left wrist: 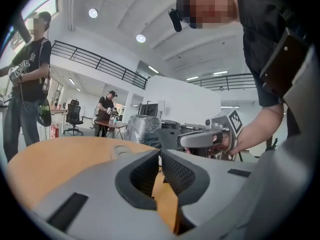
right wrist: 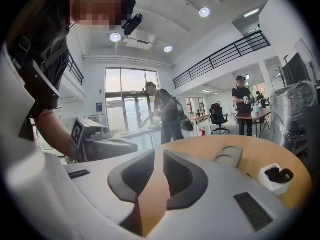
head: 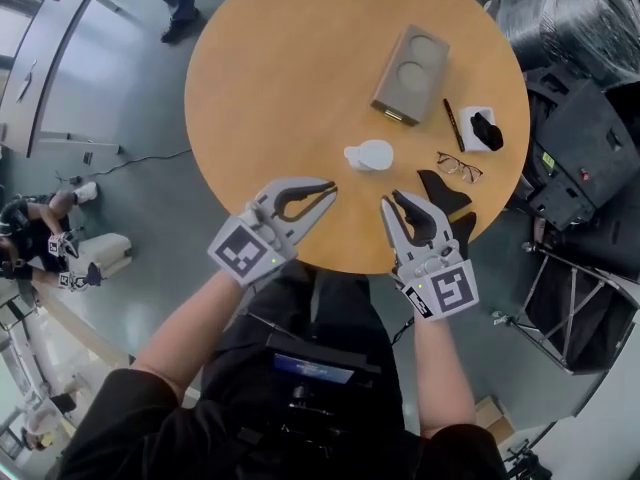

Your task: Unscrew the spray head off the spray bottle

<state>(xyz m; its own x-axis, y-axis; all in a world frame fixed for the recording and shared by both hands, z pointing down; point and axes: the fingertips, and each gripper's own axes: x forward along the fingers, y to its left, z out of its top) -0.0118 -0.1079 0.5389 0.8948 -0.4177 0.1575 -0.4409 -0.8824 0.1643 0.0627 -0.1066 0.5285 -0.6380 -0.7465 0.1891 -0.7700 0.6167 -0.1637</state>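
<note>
A small white bottle-like object (head: 370, 155) lies on the round wooden table (head: 290, 78), just beyond both grippers; I cannot make out its spray head. My left gripper (head: 330, 188) (left wrist: 160, 154) hovers over the table's near edge, pointing at that object from the left. Its jaws are barely parted and hold nothing. My right gripper (head: 390, 201) (right wrist: 159, 155) comes in from the right, a short way from the object. Its jaws show a narrow gap, with only table surface between them. Neither gripper touches the white object.
A grey two-cup holder tray (head: 410, 73) (right wrist: 229, 155) lies at the table's far right. A pen (head: 453, 123), a white box with something black in it (head: 483, 130) (right wrist: 274, 176), glasses (head: 460, 166) and a black object (head: 445, 193) lie along the right edge. People stand beyond the table.
</note>
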